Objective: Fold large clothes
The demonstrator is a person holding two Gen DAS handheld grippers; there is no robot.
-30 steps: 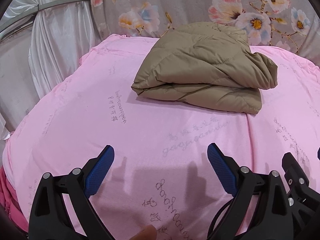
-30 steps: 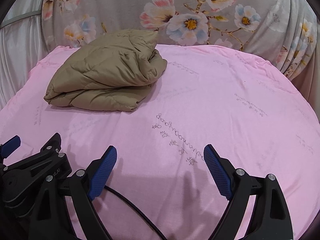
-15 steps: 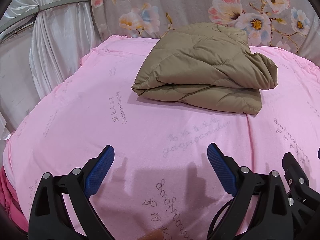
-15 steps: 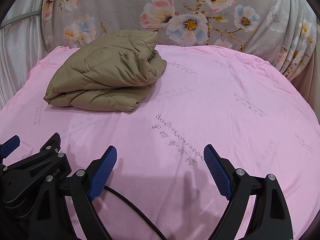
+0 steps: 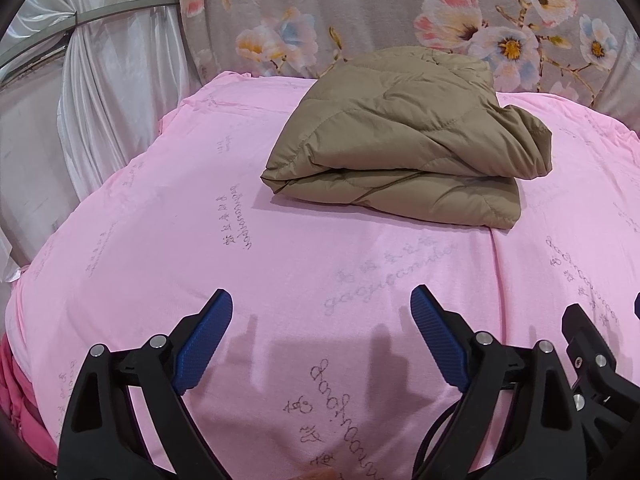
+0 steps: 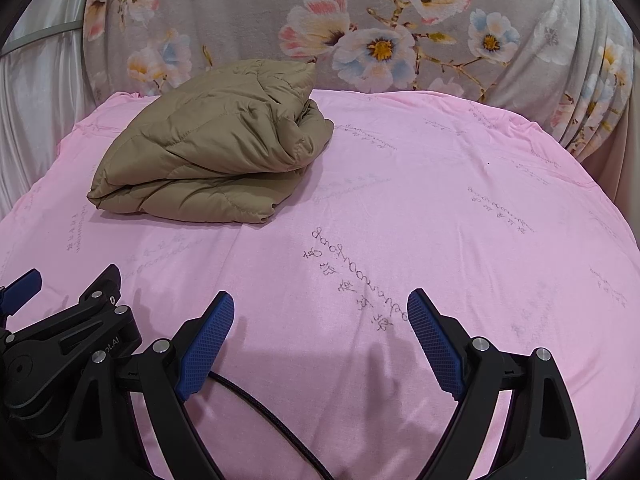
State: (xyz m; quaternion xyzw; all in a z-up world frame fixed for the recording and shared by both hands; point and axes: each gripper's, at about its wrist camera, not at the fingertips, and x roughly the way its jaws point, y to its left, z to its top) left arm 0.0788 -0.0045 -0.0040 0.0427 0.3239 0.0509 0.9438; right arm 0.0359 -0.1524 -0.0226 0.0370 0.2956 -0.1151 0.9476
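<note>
Pink bed sheet (image 5: 168,216) carries a folded tan jacket (image 5: 404,148) well beyond the left claw (image 5: 322,312), narrowing slightly, and right claw (image 6: 320,312), wide; both empty.

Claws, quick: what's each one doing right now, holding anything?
Left claw: open but closing slightly, nothing between its fingers.
Right claw: open, empty.
Folded tan jacket lies untouched on the pink sheet.

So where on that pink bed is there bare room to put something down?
The pink sheet is bare right of the folded tan jacket, out to the floral fabric. It is also bare in front of the jacket. Only the jacket's back-left corner is taken.
</note>
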